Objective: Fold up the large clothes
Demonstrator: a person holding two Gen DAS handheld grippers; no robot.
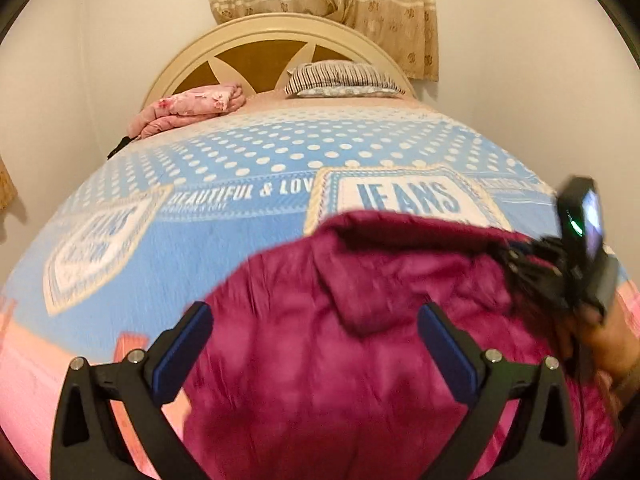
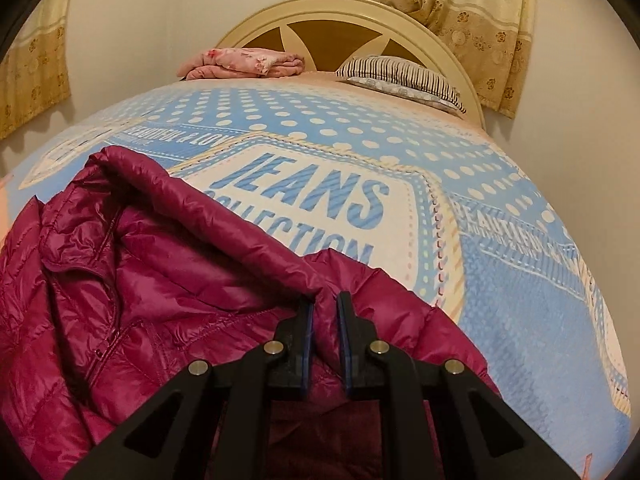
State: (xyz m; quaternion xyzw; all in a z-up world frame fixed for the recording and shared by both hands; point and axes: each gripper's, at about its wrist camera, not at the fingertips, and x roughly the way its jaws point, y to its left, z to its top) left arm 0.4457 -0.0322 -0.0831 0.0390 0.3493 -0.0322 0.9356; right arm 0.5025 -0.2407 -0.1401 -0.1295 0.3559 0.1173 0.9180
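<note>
The magenta down jacket (image 2: 132, 280) lies on the near part of the bed (image 2: 520, 280), spread over a blue spread printed with dots and "JEANS", its quilted front and zip showing in the right wrist view and a hood or collar flap lying over the body in the left wrist view. The right claw (image 2: 325, 308) is pressed nearly together on a raised ridge of the jacket's edge, the blue pads pinching the shiny shell between them. The left claw (image 1: 316, 344) hangs above the body of the jacket with its pads spread wide and nothing between them; that view is blurred. The right claw also shows at the right edge of the left wrist view, with the person's hand (image 1: 600, 336) on it. The main risk, as I judge it, is the slick, puffy fabric: a thin pinch may hold only the outer shell, so a pull could let it slide out or drag the whole jacket across the spread instead of folding it. With only one side held, the fold may also go crooked or the hood bunch underneath. A pink blanket (image 2: 248, 62) and a striped pillow (image 2: 404, 76) sit well apart by the headboard (image 2: 256, 26), so they pose no obstacle.
</note>
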